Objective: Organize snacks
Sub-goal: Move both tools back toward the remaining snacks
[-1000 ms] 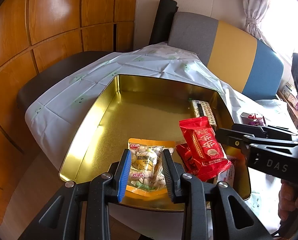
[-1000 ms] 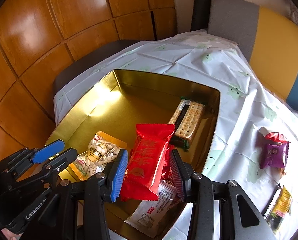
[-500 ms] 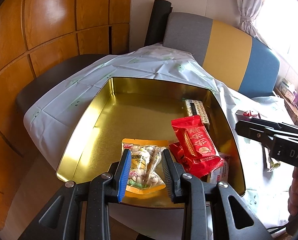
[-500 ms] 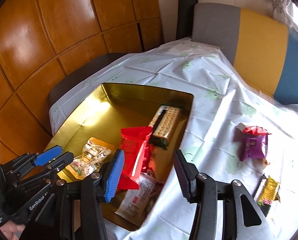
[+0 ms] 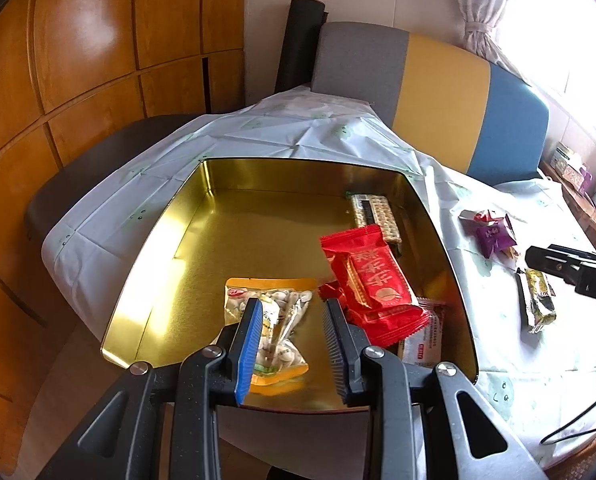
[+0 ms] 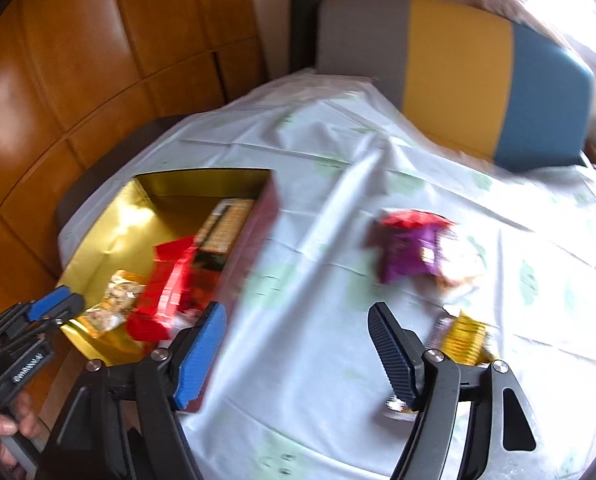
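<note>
An open gold tin (image 5: 166, 240) stands on the white tablecloth (image 6: 318, 360). In it lie a red packet (image 5: 370, 276), a nut packet (image 5: 274, 304), a cracker pack (image 5: 374, 216) and a white sachet (image 5: 422, 340). My left gripper (image 5: 292, 340) hovers over the tin's near edge, jaws narrowly apart, with the nut packet lying below them, not gripped. Over bare cloth right of the tin (image 6: 146, 196), my right gripper (image 6: 294, 316) is opening wide with nothing between its fingers. A purple packet (image 6: 410, 252) and a gold bar (image 6: 464, 340) lie beyond it.
A chair back (image 5: 438, 92) in grey, yellow and blue stands behind the table, with a black roll (image 5: 298, 40) beside it. Wooden wall panels (image 5: 78, 60) close the left side. A dark seat (image 5: 98, 152) shows under the cloth's left edge. A hand (image 6: 2, 428) holds the left gripper.
My right gripper let go of the red packet, which now lies in the tin, opened wide and swung right over the tablecloth. The left gripper stayed put.
</note>
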`<state>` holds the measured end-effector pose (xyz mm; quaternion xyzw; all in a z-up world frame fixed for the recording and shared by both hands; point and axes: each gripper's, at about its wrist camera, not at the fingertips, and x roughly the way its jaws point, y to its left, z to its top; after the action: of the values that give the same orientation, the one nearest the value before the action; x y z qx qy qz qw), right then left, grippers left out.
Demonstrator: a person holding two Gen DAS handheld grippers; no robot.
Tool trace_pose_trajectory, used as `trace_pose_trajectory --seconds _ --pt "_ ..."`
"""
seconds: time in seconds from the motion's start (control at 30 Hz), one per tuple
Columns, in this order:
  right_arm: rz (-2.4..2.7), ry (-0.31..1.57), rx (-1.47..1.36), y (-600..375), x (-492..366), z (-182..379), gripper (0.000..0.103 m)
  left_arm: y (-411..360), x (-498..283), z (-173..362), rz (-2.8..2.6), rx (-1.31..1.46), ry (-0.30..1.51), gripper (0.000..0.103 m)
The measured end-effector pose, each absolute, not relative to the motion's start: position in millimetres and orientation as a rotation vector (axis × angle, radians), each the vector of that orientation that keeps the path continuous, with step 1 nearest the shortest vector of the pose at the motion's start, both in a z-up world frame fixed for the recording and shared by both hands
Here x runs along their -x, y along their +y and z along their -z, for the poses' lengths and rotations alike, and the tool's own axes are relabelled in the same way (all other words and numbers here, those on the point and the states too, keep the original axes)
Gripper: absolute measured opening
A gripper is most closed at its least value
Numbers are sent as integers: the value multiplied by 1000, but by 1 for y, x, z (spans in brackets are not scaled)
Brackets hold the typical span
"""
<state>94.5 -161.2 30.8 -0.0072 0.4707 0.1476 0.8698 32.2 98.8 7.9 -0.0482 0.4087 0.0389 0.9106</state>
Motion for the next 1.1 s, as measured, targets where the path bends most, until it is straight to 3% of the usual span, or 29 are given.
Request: trace_pose_trajectory --seconds 0.7,1.1 --pt "35 986 -20 -328 -104 -34 81 60 -41 -14 -15 19 849 31" --pt "193 1063 -269 -400 -106 0 81 20 -54 -17 74 -31 875 31"
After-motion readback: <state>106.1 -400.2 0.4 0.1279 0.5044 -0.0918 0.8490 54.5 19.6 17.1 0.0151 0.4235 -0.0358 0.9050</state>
